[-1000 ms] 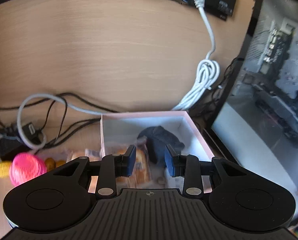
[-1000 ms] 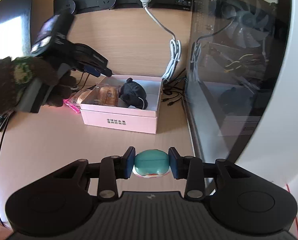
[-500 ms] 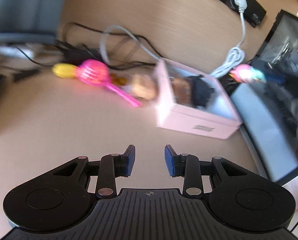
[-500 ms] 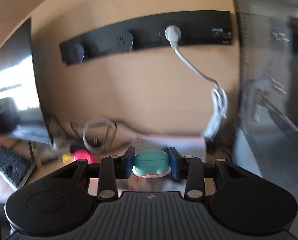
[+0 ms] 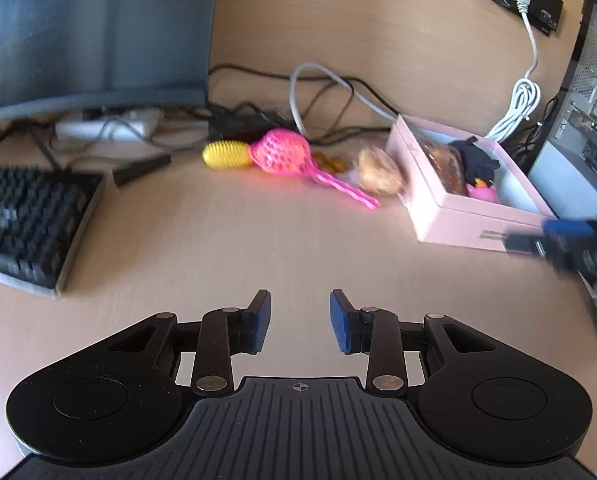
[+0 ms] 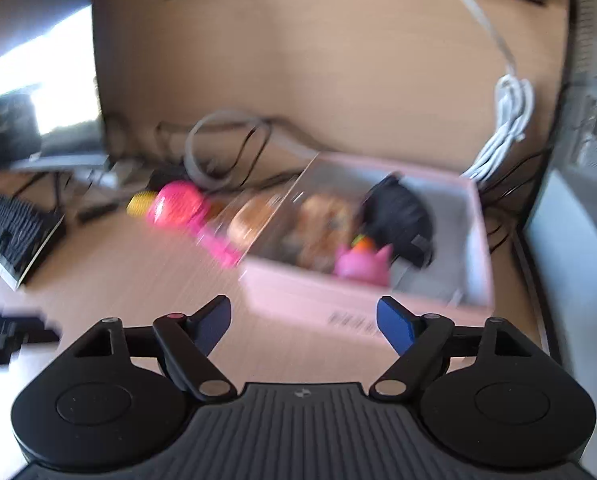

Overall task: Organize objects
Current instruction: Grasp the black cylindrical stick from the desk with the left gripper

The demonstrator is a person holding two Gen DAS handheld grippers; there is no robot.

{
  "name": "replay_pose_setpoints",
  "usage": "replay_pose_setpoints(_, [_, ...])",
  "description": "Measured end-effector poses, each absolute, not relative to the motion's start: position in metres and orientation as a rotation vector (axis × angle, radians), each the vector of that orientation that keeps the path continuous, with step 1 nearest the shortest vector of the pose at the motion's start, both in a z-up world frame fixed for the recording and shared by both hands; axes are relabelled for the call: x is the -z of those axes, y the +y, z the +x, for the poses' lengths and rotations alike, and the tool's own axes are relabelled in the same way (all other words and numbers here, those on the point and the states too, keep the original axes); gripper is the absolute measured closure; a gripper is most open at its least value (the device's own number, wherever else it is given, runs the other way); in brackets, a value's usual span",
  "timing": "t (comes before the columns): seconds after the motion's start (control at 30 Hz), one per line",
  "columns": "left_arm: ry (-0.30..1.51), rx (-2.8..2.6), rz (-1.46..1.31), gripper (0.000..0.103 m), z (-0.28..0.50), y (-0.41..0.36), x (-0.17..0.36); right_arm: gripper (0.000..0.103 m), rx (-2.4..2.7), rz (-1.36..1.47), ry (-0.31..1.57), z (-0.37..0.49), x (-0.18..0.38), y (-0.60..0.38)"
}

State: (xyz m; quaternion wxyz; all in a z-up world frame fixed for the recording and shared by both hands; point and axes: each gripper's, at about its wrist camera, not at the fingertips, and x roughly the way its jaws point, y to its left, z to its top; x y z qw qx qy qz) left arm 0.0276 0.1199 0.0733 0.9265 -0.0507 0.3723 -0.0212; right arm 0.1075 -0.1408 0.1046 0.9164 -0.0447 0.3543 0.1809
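Left tool [image 5: 300,320], right tool [image 6: 303,322]: black ribbed bodies, blue finger pads, silver pivot screws, crosshair mark.

Box [image 5: 450,216] pale pink, grey-white inside; holds a black item [image 5: 476,160], an orange-brown speckled item [image 5: 448,168] and a bright pink toy [image 6: 364,266] with an orange spot. Left of box: tan bun [image 5: 378,171], hot-pink mesh toy [image 5: 282,153], ridged yellow piece [image 5: 226,154]. Desk [image 5: 226,248] light wood grain.

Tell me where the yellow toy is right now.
In the left wrist view, the yellow toy lies on the desk left of the pink box, touching the pink net toy.
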Motion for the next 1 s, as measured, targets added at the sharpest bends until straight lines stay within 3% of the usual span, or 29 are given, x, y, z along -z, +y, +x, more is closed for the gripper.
replay_pose_setpoints(0.13, [0.695,0.013,0.034,0.067,0.059,0.155,-0.072,0.019,-0.406,-0.181,0.737,0.075,-0.098,-0.12])
replay_pose_setpoints(0.33, [0.734,-0.008,0.077,0.067,0.147,0.222,-0.059,0.016,-0.41,-0.294,0.722,0.028,-0.1,-0.112])
replay_pose_setpoints(0.73, [0.864,-0.006,0.196,0.063,0.228,0.252,-0.031,0.016,-0.254,-0.22,0.882,0.014,-0.069,-0.145])
replay_pose_setpoints(0.83, [0.883,0.066,0.153,0.077,0.224,0.251,-0.038,0.016,-0.242,-0.201,0.895,0.016,-0.066,-0.149])
replay_pose_setpoints(1.0, [0.888,0.145,0.268,0.077,0.213,0.23,-0.043,0.016,-0.245,-0.176,0.885,0.019,-0.068,-0.15])
